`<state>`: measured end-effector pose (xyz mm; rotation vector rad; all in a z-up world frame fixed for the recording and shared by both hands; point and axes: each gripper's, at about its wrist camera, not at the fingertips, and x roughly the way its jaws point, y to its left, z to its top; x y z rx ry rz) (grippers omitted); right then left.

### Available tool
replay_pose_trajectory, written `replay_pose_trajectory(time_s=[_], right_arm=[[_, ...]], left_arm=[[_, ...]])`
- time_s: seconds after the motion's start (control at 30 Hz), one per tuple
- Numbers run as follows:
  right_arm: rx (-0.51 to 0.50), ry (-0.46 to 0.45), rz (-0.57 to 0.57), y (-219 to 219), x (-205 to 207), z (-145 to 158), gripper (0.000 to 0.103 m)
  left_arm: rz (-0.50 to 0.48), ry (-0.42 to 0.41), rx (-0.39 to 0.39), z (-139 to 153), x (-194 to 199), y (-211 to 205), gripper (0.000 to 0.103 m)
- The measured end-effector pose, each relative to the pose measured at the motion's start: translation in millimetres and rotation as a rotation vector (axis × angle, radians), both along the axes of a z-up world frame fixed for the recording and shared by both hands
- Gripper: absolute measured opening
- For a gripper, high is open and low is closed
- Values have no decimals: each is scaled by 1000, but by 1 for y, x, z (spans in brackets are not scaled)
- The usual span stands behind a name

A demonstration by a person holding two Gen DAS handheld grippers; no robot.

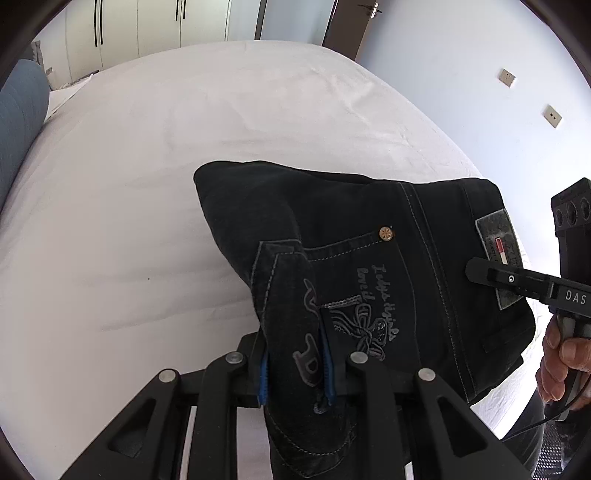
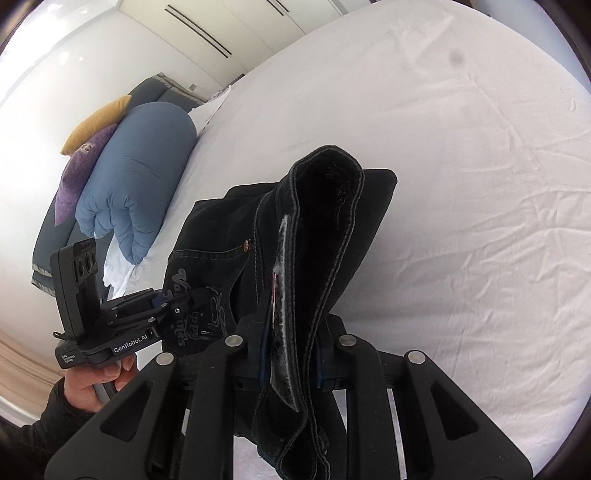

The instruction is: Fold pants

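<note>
Black jeans (image 1: pixel 351 221), folded into a thick bundle, hang lifted above the white bed sheet (image 1: pixel 166 147). In the left wrist view my left gripper (image 1: pixel 295 373) is shut on the pocket edge of the jeans, with cloth pinched between its blue pads. My right gripper (image 1: pixel 480 271) reaches in from the right at the grey waistband label (image 1: pixel 496 236). In the right wrist view my right gripper (image 2: pixel 291 354) is shut on the doubled waistband of the jeans (image 2: pixel 332 221). The left gripper (image 2: pixel 173 302) grips the embroidered pocket at the left, held by a hand (image 2: pixel 92 384).
A rolled blue duvet (image 2: pixel 140 177) lies at the head of the bed sheet (image 2: pixel 480 184), with a purple cushion (image 2: pixel 85 166) and a yellow cushion (image 2: pixel 99 118) behind it. White wardrobes (image 1: pixel 147 26) stand beyond the bed. A person's hand (image 1: pixel 557 365) holds the right gripper's handle.
</note>
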<state>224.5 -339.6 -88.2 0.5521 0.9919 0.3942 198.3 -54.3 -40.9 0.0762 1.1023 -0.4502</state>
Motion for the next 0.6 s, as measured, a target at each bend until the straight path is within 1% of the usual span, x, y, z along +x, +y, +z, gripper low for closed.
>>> replay_pose_trajectory(time_s=[0.1,0.13,0.17,0.23,0.27,0.3,0.33,0.37,0.4,0.43,0.5,0.53,0.57,0.6], right_arm=[[26,48,-12,-10,13,-22,17],[31,70,-21,-15,15,-32,17],[43,90,-28,-19,17,-42,19],[103,128,-62,-30,23,-63,24],[129,138,-82,-35,25,-72,29],[169,135,-90,-42,23,-79,29],[209,124,-96,-48,21,-84,29],[244,112,-98,-54,19,-88,30],[254,104,-99,-58,18,-89,31],[257,97,-103,-61,16,-88,34],[269,73,-121,-68,8,-82,57],[266,56,-141,-72,1,-77,62],[249,44,-162,-77,-7,-71,70],[226,37,-179,-81,-16,-68,75]], left_arm=[[-2,33,8,-22,13,-2,23],[0,48,14,-32,16,-3,26],[5,57,15,-40,18,-2,28],[13,44,7,-46,14,-2,42],[19,33,9,-48,18,2,46],[30,23,10,-50,16,5,56],[45,17,-4,-53,14,12,66],[67,16,-24,-55,13,18,71],[85,19,-48,-56,12,23,78],[101,29,-76,-58,11,31,81],[115,30,-100,-56,2,45,81],[113,18,-101,-52,-4,49,81],[112,0,-93,-47,-10,52,83],[115,-27,-84,-41,-21,55,89]])
